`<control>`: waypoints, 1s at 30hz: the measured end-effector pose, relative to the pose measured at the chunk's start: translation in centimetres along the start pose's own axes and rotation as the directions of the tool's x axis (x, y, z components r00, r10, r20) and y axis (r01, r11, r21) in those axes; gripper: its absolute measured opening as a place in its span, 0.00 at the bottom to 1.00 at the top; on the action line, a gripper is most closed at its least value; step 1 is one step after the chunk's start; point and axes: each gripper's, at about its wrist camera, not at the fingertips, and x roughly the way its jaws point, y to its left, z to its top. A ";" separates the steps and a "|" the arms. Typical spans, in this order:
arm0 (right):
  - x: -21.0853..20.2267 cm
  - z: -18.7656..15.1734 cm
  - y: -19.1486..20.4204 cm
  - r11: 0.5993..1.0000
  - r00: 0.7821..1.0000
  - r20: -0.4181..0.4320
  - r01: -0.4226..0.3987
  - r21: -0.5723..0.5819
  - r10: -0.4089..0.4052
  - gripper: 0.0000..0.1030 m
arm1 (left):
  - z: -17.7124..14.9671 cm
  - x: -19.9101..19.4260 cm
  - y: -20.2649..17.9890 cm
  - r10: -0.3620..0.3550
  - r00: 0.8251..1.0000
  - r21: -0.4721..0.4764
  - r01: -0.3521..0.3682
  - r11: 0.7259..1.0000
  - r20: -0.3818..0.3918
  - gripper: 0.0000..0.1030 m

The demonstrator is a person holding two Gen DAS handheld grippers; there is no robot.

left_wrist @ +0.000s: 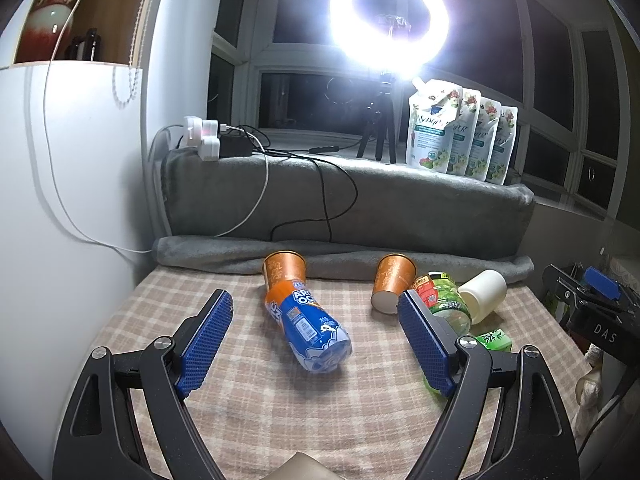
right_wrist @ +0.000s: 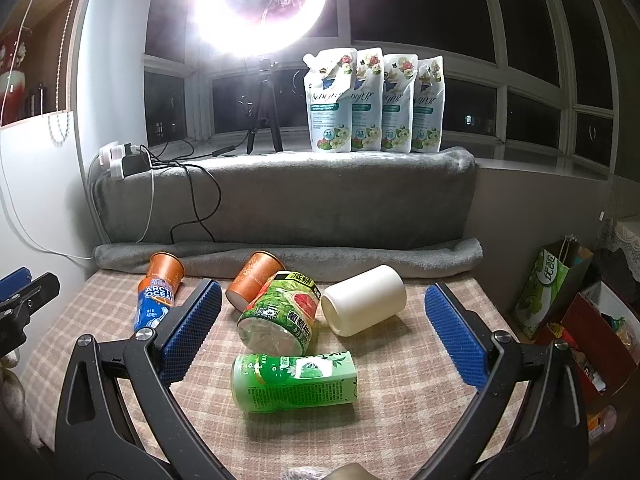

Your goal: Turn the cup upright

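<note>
A white cup [right_wrist: 364,300] lies on its side on the checked cloth [right_wrist: 400,380], mouth toward the camera; it also shows in the left wrist view [left_wrist: 484,294]. Two orange paper cups lie on their sides near the grey blanket roll: one at the left [left_wrist: 284,270] [right_wrist: 166,268], one in the middle [left_wrist: 392,282] [right_wrist: 256,276]. My left gripper [left_wrist: 316,300] is open and empty above the cloth, with the blue bottle between its fingers. My right gripper [right_wrist: 320,296] is open and empty, with the white cup and green bottles between its fingers.
A blue and orange Arctic Ocean bottle [left_wrist: 308,328] [right_wrist: 154,304], a green grapefruit-label bottle [right_wrist: 280,316] [left_wrist: 444,300] and a green carton-like bottle [right_wrist: 296,382] lie on the cloth. A grey blanket [right_wrist: 288,200] backs the table. Detergent pouches [right_wrist: 372,100] and a ring light [left_wrist: 390,16] stand behind.
</note>
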 end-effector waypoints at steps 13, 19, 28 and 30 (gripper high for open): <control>0.0 -0.1 0.2 1.000 1.000 -0.001 -0.001 -0.001 0.001 1.00 | 0.0 0.0 0.1 -0.001 1.000 -0.002 0.001 1.000 -0.002 0.82; 0.1 -0.1 0.2 1.000 1.000 0.000 0.001 -0.001 -0.001 1.00 | -0.1 -0.1 0.3 -0.001 1.000 -0.007 0.001 1.000 -0.002 0.82; 0.1 -0.2 0.3 1.000 1.000 -0.004 0.001 -0.001 -0.001 1.00 | -0.1 0.0 0.3 0.000 1.000 -0.007 0.000 1.000 -0.004 0.82; 0.2 -0.3 0.4 1.000 1.000 -0.008 0.001 0.001 -0.001 1.00 | -0.1 0.0 0.4 0.000 1.000 -0.007 0.000 1.000 -0.003 0.82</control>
